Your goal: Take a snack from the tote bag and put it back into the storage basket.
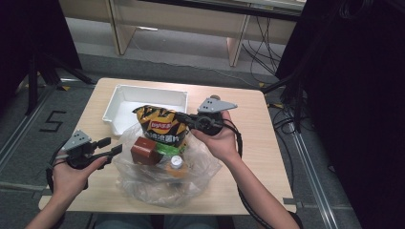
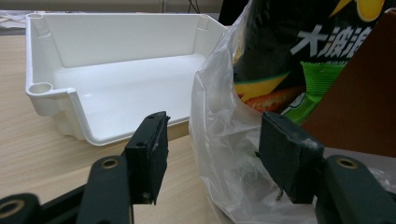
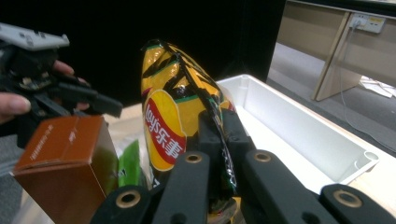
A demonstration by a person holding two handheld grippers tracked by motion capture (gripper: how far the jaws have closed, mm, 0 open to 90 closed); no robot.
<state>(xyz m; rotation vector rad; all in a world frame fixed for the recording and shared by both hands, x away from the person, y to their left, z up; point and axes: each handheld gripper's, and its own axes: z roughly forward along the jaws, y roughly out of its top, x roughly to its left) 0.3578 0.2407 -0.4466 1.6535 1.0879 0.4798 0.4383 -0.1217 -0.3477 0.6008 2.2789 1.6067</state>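
The right claw (image 3: 219, 140) is pressed together on the edge of a glossy yellow-and-black crisp bag (image 3: 175, 116), pinching its crimped foil seam so the bag stands upright out of a crinkled clear plastic carrier bag (image 1: 157, 183) in the middle of the pale wooden tabletop (image 1: 260, 143). The crisp bag sits just in front of a white moulded plastic bin (image 1: 129, 95), open-topped and rectangular, with smooth walls and rounded corner posts.

By my judgement the crisp bag is very light and puffed with air, its film slick and noisy, and the contents break easily. So the flat sealed seam or a top corner is the place to hold it, not the pillowy middle, where a squeeze would crush the crisps or let the film slide out.

The left claw (image 2: 212, 154) is spread, its black padded jaws standing either side of the carrier bag's thin wrinkled rim without pressing on it. That film is limp and clingy, likely to bunch and ride up with whatever is lifted, so holding it down at the rim looks sensible.

Inside the carrier bag there is also a stiff reddish-brown cardboard box (image 1: 145, 150) with sharp corners, a green packet (image 1: 168, 149), and a small bottle with a silvery cap (image 1: 176, 162)
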